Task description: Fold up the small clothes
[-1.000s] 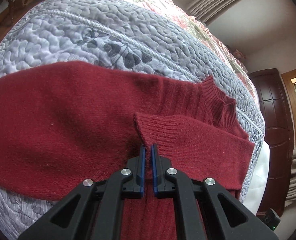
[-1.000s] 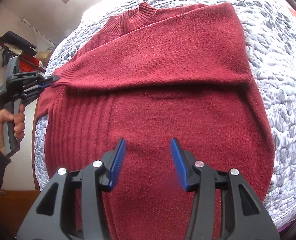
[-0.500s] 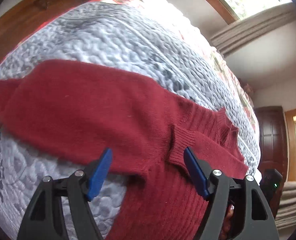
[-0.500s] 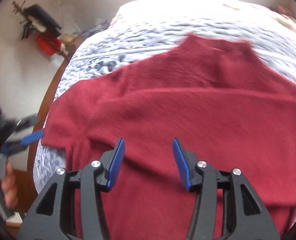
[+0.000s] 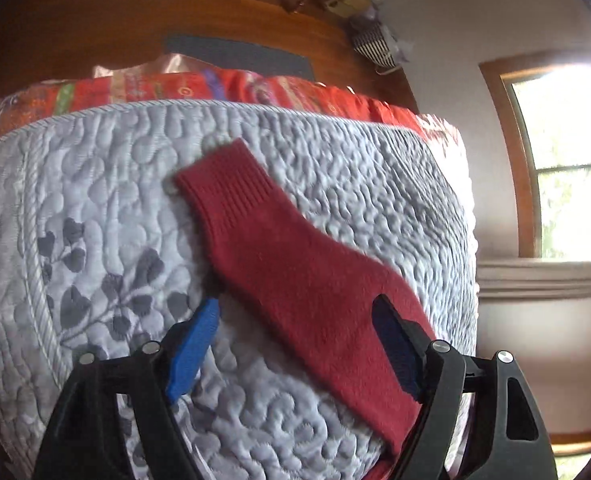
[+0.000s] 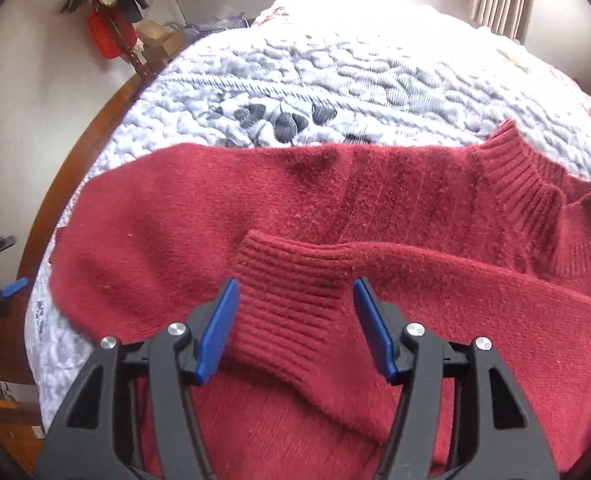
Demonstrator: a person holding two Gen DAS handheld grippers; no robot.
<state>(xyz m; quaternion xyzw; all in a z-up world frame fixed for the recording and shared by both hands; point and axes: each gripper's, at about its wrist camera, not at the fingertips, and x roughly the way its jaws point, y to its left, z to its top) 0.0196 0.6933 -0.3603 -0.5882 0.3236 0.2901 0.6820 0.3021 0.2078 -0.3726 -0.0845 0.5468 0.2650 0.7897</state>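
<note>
At the far left of the right wrist view, just off the edge of the bed, a bit of the left gripper [image 6: 13, 286] peeks in — only one blue tip shows there. In its own view the left gripper [image 5: 295, 344] has its two blue fingers spread wide apart, and they hold nothing. One finger hangs over the grey quilt [image 5: 95, 200], and the other is over the red sleeve [image 5: 295, 272]. That sleeve lies flat on the quilt and sticks out to the side, with its ribbed cuff [image 5: 223, 184] at the far end, away from the gripper. The red sweater [image 6: 375, 208] lies spread on the quilt [image 6: 335, 68], in the middle of the right wrist view. Its other sleeve is folded across the body, and that folded cuff [image 6: 291, 284] sits between the blue fingers of the right gripper [image 6: 295, 320]. Those fingers are wide apart too — they do not squeeze the cuff. To the right of the cuff is the ribbed collar [image 6: 535, 184], near the quilt's far side.
</note>
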